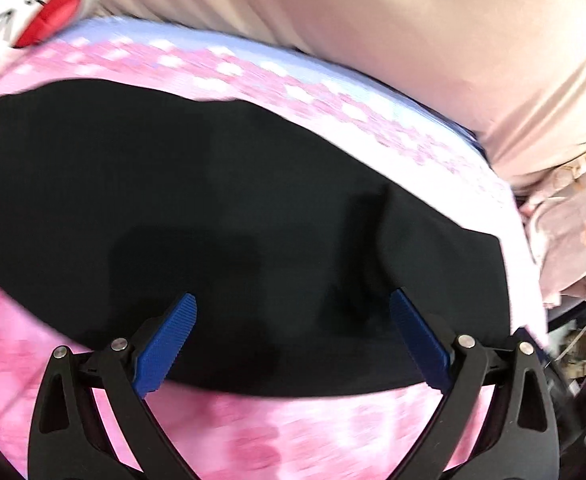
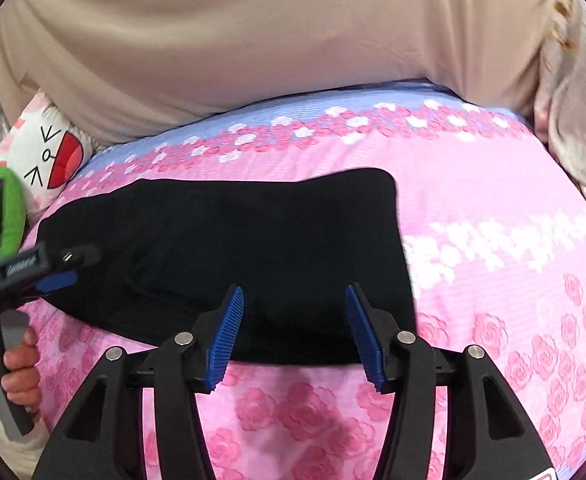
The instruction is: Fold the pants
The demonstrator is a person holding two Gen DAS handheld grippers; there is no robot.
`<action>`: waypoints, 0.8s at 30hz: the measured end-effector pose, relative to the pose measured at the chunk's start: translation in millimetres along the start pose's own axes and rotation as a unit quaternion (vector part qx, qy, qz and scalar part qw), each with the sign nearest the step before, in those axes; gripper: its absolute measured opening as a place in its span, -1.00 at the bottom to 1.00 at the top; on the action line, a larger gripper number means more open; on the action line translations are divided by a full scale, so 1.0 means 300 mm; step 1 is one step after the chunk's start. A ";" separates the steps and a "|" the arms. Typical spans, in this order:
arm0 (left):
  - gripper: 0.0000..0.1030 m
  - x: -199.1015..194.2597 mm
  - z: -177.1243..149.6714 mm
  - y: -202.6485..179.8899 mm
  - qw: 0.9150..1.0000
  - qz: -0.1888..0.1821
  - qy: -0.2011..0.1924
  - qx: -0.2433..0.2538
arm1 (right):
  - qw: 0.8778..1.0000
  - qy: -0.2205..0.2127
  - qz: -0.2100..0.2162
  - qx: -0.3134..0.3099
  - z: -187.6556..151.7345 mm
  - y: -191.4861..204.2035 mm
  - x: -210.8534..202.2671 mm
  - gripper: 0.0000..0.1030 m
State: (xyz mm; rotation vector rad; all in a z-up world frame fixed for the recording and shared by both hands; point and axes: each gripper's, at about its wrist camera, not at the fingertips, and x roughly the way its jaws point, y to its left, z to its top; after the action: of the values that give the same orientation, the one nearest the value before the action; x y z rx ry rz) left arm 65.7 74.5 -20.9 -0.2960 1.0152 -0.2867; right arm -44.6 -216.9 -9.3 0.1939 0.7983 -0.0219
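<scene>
Black gripper (image 2: 295,292), blue ribbed pads (image 2: 229,332), silver screws

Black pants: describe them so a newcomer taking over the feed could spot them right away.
Start from the pink rose-print bedspread that fills the right wrist view. In its middle lies a flat, folded slab of cloth, the black pants, just beyond the right tool. It is the only plain dark item; everything around it is pink, floral or beige.

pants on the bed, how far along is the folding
Mostly done, it seems: the black pants lie as one compact, flat block on the pink floral sheet. Nothing is in hand: the right gripper and left gripper are both open and empty above the near edge. Left: maybe one more fold or smoothing.
</scene>
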 end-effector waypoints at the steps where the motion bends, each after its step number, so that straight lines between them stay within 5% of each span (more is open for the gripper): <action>1: 0.85 0.028 0.011 -0.030 1.000 -0.002 0.009 0.003 | 1.000 -0.002 -0.002 0.003 -0.002 -0.011 -0.002 0.02; 5: 0.83 0.155 0.024 -0.144 0.999 0.002 0.037 0.028 | 1.000 -0.009 -0.006 0.024 -0.009 -0.071 -0.021 0.09; 7: 0.29 0.176 0.017 -0.187 0.997 0.050 0.014 0.057 | 0.999 -0.013 -0.006 0.033 -0.011 -0.102 -0.035 0.10; 8: -0.48 0.170 0.015 -0.206 0.996 0.058 0.000 0.075 | 0.999 -0.016 -0.006 0.037 -0.012 -0.115 -0.041 0.12; 9: -0.72 0.163 0.018 -0.203 0.997 0.037 0.007 0.069 | 0.999 -0.017 -0.006 0.039 -0.012 -0.127 -0.045 0.14; 11: -0.75 0.119 0.033 -0.193 0.998 0.016 0.001 0.056 | 0.999 -0.020 -0.005 0.048 -0.008 -0.152 -0.054 0.15; 14: -0.76 -0.001 0.047 -0.135 0.998 0.015 -0.041 0.042 | 0.998 -0.031 -0.001 0.053 -0.003 -0.168 -0.072 0.16; 18: -0.68 0.065 0.033 -0.043 0.993 0.101 -0.024 0.049 | 0.998 -0.016 -0.011 0.052 -0.001 -0.171 -0.016 0.22; 21: -0.54 0.020 0.013 0.021 0.998 0.058 -0.028 0.025 | 0.999 -0.015 0.021 0.033 0.008 -0.096 -0.014 0.22; 24: 0.69 -0.092 0.015 0.068 0.994 0.071 -0.076 0.016 | 0.998 -0.017 0.051 -0.026 0.030 0.042 -0.027 0.22</action>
State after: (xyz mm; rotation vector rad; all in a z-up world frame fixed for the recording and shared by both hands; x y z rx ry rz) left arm 57.8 104.0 -4.6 -0.2125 0.8756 -0.1480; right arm -42.7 -206.7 4.8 0.1841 0.7540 0.0915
